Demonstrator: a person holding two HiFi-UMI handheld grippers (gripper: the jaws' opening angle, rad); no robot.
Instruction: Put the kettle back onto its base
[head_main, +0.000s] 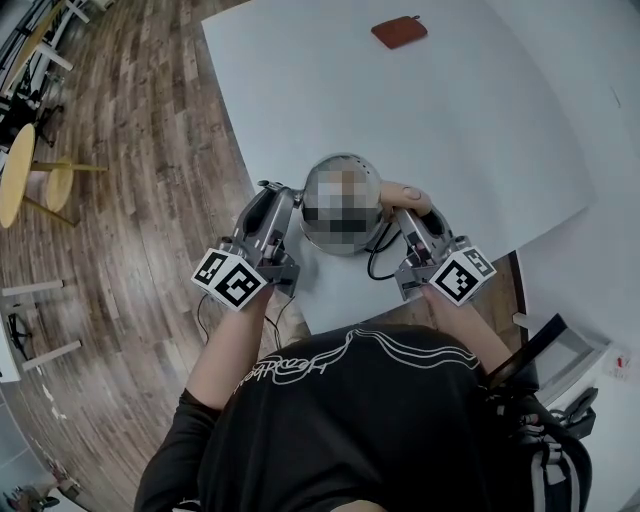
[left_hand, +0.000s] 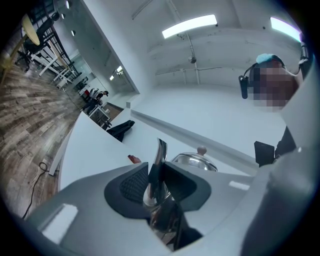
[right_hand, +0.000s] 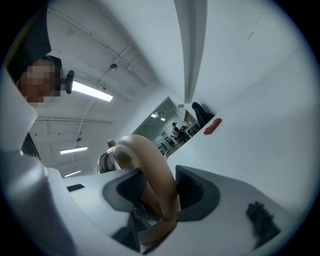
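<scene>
Centre frame, the steel kettle (head_main: 338, 172) is at the white table's (head_main: 450, 120) near edge; the left gripper (left_hand: 157, 176) pinches its spout (left_hand: 160, 152); the right gripper (right_hand: 160, 189), set wider, clasps its tan handle (right_hand: 150, 162).

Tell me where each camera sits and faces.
Head view: on the person's head, steeply down at kettle and table; forearms, left gripper, right gripper show.
Left gripper view: on left gripper, along jaws shut on the spout; person at right.
Right gripper view: on right gripper, along jaws gripping the handle; person at left.
Shared: kettle and red pouch, all three.
</scene>
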